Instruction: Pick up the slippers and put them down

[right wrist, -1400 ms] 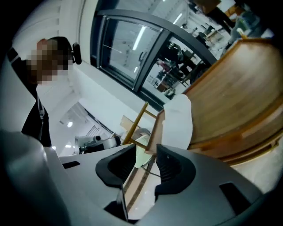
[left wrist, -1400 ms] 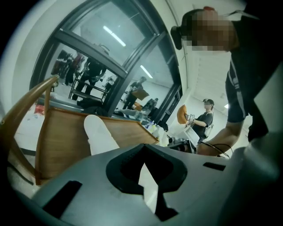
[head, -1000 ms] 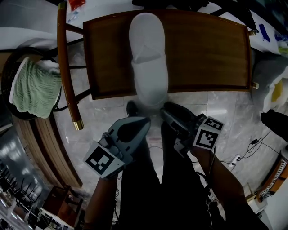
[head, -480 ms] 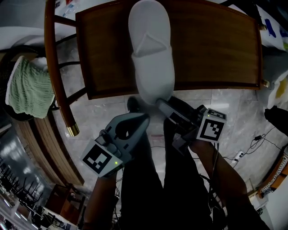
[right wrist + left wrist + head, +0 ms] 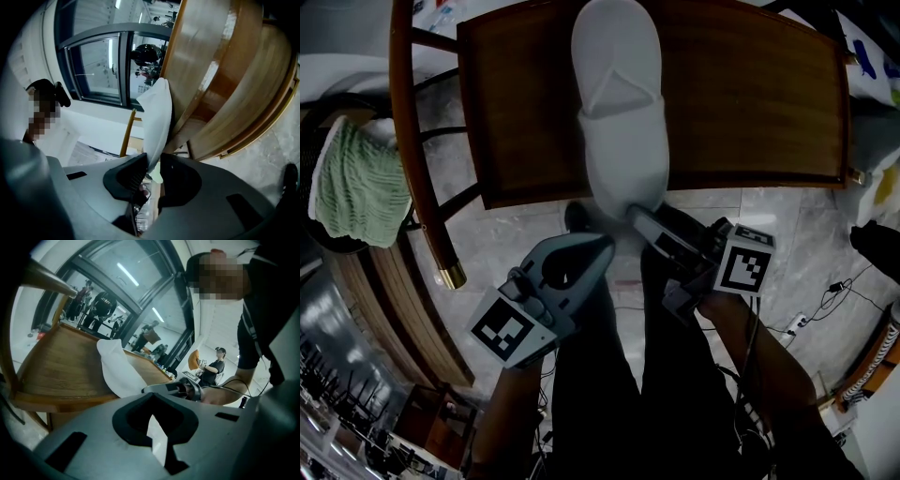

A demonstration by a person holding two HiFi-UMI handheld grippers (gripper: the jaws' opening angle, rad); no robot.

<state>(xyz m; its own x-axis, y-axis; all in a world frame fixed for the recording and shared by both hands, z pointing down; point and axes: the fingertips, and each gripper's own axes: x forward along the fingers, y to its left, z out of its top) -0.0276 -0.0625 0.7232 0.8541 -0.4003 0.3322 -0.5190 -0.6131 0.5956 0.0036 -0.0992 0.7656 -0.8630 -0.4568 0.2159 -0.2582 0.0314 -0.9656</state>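
One white slipper lies lengthwise on the wooden chair seat, its heel overhanging the front edge. My right gripper is at that heel. In the right gripper view the slipper runs down between the jaws of the right gripper, which are closing and touch it on both sides. My left gripper hangs just below and left of the heel, with its tips together and nothing in them. The left gripper view shows the slipper on the seat beyond the left gripper.
The chair's curved wooden rail runs down the left side. A green towel lies on a round stand further left. Below the seat are marble floor, my dark trouser legs, a shoe and cables at the right.
My right gripper has moved up to the slipper's heel and narrowed its jaws around it. The left gripper has sunk slightly.
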